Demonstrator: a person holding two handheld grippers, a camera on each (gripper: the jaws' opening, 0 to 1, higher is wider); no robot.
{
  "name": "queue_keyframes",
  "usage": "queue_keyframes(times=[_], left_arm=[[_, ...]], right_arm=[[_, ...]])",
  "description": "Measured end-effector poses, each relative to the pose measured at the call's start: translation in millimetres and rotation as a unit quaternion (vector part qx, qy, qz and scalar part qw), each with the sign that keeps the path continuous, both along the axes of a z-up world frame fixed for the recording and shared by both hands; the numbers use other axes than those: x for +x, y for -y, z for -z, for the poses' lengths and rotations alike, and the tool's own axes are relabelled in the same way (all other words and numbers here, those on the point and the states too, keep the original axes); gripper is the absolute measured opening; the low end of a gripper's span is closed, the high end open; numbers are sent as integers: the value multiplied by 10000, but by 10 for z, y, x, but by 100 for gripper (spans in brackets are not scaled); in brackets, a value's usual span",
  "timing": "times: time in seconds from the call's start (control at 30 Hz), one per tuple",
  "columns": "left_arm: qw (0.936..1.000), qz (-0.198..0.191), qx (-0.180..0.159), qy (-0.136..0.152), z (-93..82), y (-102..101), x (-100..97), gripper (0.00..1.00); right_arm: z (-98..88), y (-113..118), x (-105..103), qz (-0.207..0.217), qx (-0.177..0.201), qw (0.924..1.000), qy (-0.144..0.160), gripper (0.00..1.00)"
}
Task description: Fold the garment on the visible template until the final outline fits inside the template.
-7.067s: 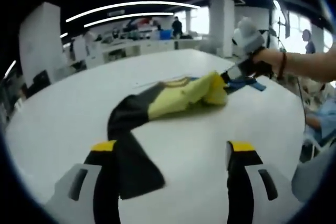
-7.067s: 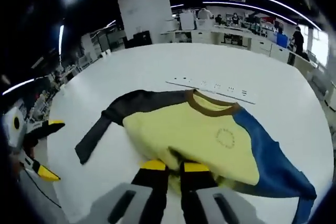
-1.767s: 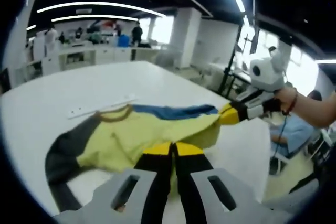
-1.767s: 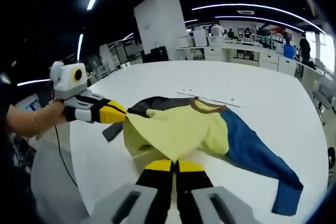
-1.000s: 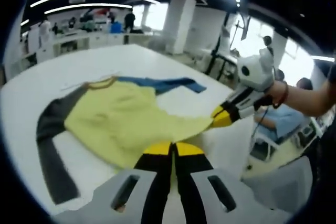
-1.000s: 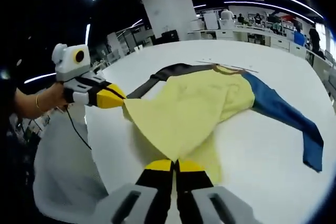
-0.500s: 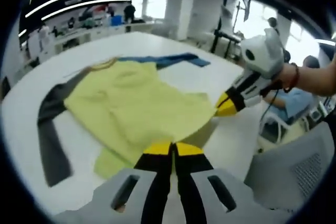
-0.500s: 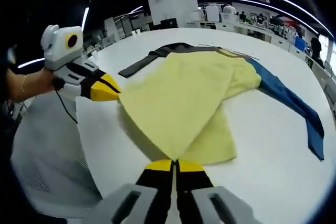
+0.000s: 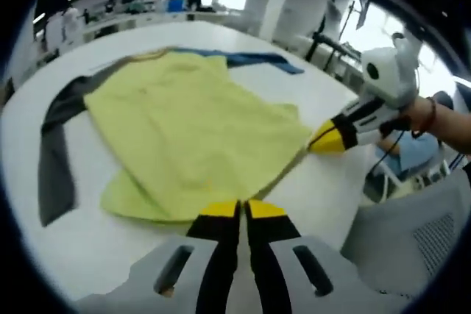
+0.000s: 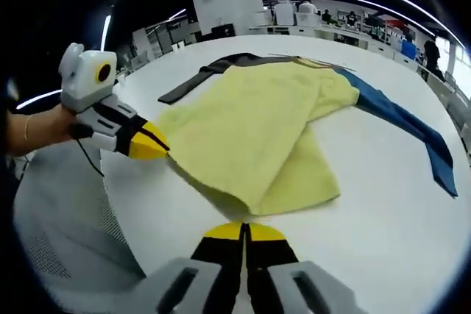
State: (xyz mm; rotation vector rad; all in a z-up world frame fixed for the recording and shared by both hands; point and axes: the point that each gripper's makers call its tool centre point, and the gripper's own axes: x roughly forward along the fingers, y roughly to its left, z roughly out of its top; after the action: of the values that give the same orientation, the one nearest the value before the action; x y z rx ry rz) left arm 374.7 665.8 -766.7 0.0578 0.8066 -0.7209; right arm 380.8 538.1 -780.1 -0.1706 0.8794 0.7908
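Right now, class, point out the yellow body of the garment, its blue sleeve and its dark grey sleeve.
yellow body [image 9: 184, 137], left gripper view, middle of the spread fabric.
blue sleeve [image 10: 408, 129], right gripper view, mid-length of the sleeve.
dark grey sleeve [image 9: 53, 163], left gripper view, lower half of the sleeve.

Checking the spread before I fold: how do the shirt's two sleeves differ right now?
The grey sleeve is dark charcoal, while the blue sleeve is bright blue. In the right gripper view the grey sleeve runs off the far left shoulder toward the left gripper; the blue sleeve stretches the opposite way, down the right. Both lie flat and extended on the white table, joined to the yellow body.
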Motion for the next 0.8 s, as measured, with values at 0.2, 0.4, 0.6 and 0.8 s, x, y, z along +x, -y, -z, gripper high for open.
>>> queue_keyframes(times=[0.2,0.4,0.6,0.8], left_arm=[[9997,-29,-54,226,-173,-108,10,29],[9980,-444,18,441,-353,-405,152,48],[9954,-850,44,442,-411,-665,279,49],[9921,-1167,-7,465,-420,-879,489,42]], right_arm=[[-161,82,34,101,40,9999,58,17],[-360,136,131,257,236,9993,129,29],[-417,146,233,431,247,9986,184,35],[-378,221,390,603,103,9980,166,34]])
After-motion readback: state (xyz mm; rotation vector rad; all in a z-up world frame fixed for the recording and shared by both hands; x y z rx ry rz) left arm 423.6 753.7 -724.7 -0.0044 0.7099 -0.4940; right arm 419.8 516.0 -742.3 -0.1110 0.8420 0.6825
